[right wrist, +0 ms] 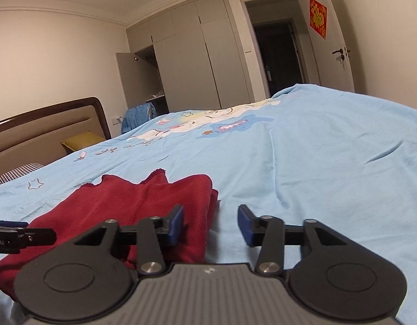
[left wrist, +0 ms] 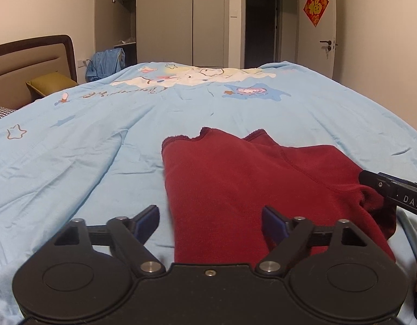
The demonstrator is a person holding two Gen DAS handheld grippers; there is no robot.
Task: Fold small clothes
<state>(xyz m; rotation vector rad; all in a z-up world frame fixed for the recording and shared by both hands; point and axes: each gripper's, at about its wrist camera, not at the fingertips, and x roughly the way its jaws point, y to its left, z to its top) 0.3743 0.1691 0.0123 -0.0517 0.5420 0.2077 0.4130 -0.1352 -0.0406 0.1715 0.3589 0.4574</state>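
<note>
A dark red garment lay on the light blue duvet cover of the bed, near its close edge, partly folded over itself. A stitched seam ran across its upper layer, and its far hem looked wavy and slightly raised. In the right wrist view the same cloth showed a doubled fold along its right side, with another layer peeking out beneath.

The left gripper hovered low over the near end of the garment with its jaws spread wide. Its blue pads stood well apart, one over bare duvet just left of the cloth, the other over the red fabric. Nothing was held between them.

The right gripper was likewise wide open and empty. Its left pad sat over the garment's right edge, while its right pad was above plain blue bedding. In the left wrist view, this tool came in from the right, its black tip close against the bunched right edge of the garment; whether it touched could not be told.

Further out, the duvet bore a cartoon print with stars and lettering. A padded headboard stood to the left with a mustard pillow and a checked one. Beyond were a blue garment draped by an open wardrobe, a dark doorway, and a white door carrying a red diamond-shaped decoration.
</note>
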